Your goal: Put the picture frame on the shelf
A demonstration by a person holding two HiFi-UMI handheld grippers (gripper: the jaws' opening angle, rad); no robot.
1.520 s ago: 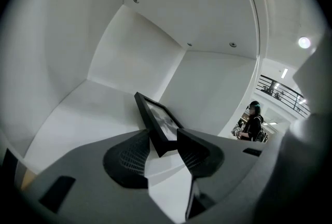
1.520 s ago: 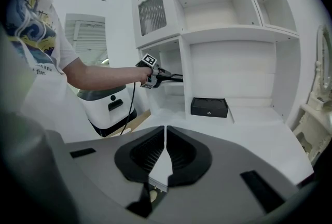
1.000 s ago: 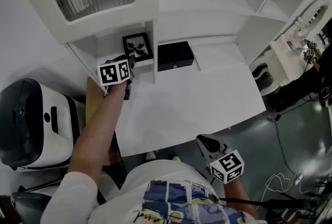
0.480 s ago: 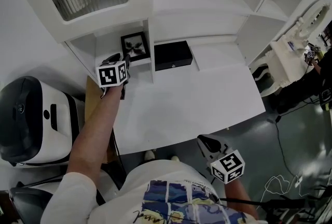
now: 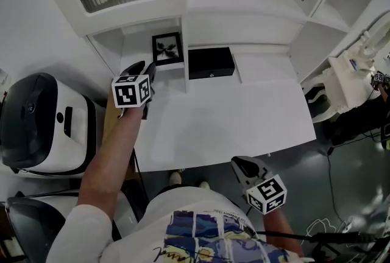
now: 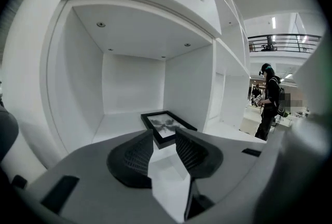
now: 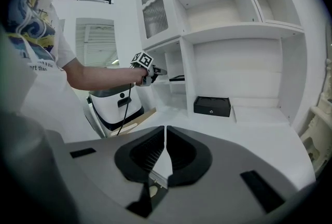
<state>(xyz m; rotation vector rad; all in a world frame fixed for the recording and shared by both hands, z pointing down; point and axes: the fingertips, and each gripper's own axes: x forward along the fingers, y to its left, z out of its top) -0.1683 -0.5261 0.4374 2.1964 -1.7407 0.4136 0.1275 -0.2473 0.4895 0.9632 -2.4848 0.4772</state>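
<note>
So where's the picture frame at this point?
In the head view the picture frame lies upper left of centre, in the low left cubby of the shelf. The black box sits in the next compartment to its right.

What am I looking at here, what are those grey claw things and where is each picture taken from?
A person holds a two-jaw gripper in each hand. One picture comes from a head camera looking down; the other two from cameras on the grippers. The left gripper faces a shelf compartment where the picture frame lies flat; its jaws are open, nothing between them, and have just been closing slightly. The right gripper is shut and empty, low by the person's body. A black box sits on the white desk.
</note>
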